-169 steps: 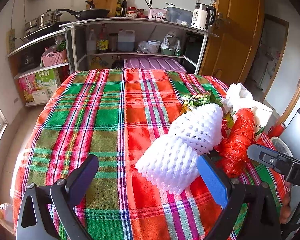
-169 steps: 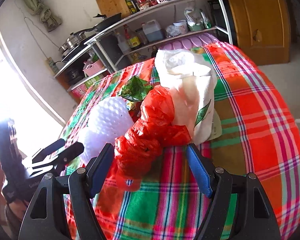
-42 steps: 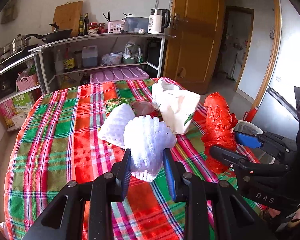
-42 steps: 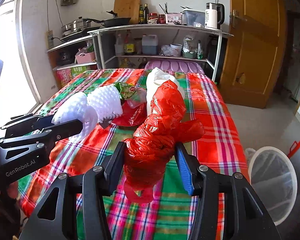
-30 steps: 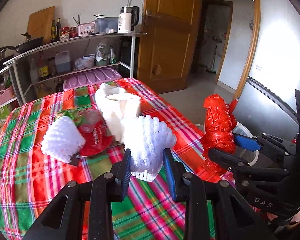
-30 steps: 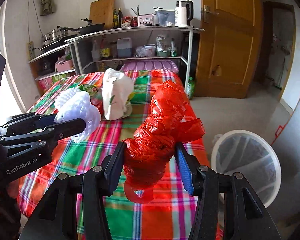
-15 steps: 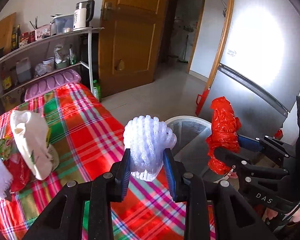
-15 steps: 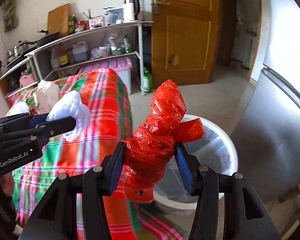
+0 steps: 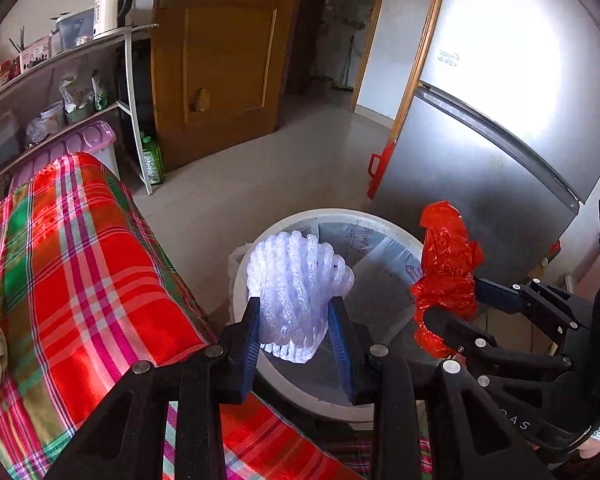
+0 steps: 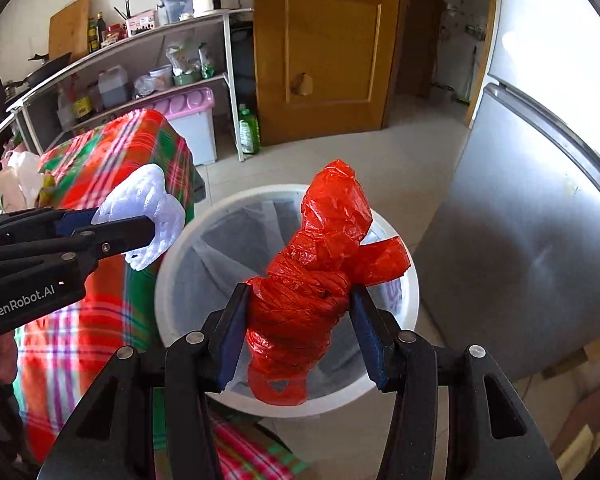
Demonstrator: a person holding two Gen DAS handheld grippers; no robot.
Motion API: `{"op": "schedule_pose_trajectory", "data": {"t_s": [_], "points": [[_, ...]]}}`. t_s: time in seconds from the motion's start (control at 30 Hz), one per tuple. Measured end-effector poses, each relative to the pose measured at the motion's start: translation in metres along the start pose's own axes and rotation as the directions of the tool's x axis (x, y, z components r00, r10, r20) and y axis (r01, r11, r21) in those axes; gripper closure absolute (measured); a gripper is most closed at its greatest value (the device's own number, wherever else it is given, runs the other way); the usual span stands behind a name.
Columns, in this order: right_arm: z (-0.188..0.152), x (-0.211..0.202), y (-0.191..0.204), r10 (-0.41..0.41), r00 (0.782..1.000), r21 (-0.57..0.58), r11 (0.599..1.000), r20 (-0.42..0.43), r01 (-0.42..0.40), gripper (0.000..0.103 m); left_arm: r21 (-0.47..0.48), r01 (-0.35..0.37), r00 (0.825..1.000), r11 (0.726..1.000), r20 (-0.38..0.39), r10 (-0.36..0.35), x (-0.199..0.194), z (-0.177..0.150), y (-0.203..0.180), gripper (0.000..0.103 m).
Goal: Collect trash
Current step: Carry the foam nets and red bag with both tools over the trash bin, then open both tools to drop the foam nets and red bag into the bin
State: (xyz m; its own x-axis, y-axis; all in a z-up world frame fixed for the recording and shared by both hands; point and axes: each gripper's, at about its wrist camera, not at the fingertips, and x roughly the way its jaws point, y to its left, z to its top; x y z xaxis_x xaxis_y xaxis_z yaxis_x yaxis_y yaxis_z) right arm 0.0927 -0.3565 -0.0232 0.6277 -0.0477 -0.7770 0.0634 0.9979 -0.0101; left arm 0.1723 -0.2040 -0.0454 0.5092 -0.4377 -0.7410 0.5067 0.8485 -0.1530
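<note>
My left gripper (image 9: 296, 312) is shut on a white foam fruit net (image 9: 296, 284) and holds it above the white trash bin (image 9: 384, 256) beside the table. My right gripper (image 10: 300, 312) is shut on a crumpled red plastic bag (image 10: 320, 276) and holds it over the same bin (image 10: 408, 308), which has a grey liner. The red bag also shows in the left wrist view (image 9: 444, 276), and the foam net in the right wrist view (image 10: 148, 208). More trash, a white bag (image 10: 20, 180), lies back on the table.
The table with its red-green plaid cloth (image 9: 80, 264) is to the left of the bin. A steel fridge (image 9: 492, 152) stands right behind it. A metal shelf rack (image 10: 160, 68), a purple-lidded box (image 10: 188, 120), a green bottle (image 10: 248, 128) and a wooden door (image 10: 320, 40) are beyond.
Both grippers have swung right from the table to above the trash bin, still holding the foam net and the red bag. The bin now lies directly under both.
</note>
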Motion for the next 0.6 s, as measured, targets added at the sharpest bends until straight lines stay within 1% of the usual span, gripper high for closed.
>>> {"op": "schedule_pose_trajectory", "data": {"t_s": [0.13,0.23,0.4,0.47,0.53,0.6], "points": [[-0.002,0.016,-0.009,-0.013,0.999,0.009,1.000,-0.032,0.014,0.052,0.007,-0.010,1.000,1.000,-0.026,0.010,0.014,-0.001,-0.005,0.068],[-0.001,0.024,-0.012,-0.018,0.998,0.004,1.000,-0.056,0.018,0.051,0.014,-0.013,0.999,1.000,-0.038,0.014,0.021,0.000,-0.007,0.062],[-0.002,0.031,-0.018,0.002,0.997,0.017,1.000,-0.075,-0.001,0.048,-0.006,-0.015,0.999,1.000,-0.047,0.015,0.025,0.000,-0.002,0.053],[-0.002,0.033,-0.018,-0.009,0.997,0.014,1.000,-0.078,0.010,0.047,0.000,-0.012,0.999,1.000,-0.043,0.012,0.024,0.000,-0.001,0.046],[0.000,0.035,-0.015,-0.010,0.997,0.015,1.000,-0.075,0.012,0.043,0.001,0.004,0.999,1.000,-0.044,-0.004,0.025,0.000,-0.002,0.045],[0.000,0.035,-0.014,-0.014,0.997,0.013,1.000,-0.076,0.015,0.041,0.001,-0.003,0.999,1.000,-0.050,0.003,0.025,-0.001,-0.003,0.045]]}}
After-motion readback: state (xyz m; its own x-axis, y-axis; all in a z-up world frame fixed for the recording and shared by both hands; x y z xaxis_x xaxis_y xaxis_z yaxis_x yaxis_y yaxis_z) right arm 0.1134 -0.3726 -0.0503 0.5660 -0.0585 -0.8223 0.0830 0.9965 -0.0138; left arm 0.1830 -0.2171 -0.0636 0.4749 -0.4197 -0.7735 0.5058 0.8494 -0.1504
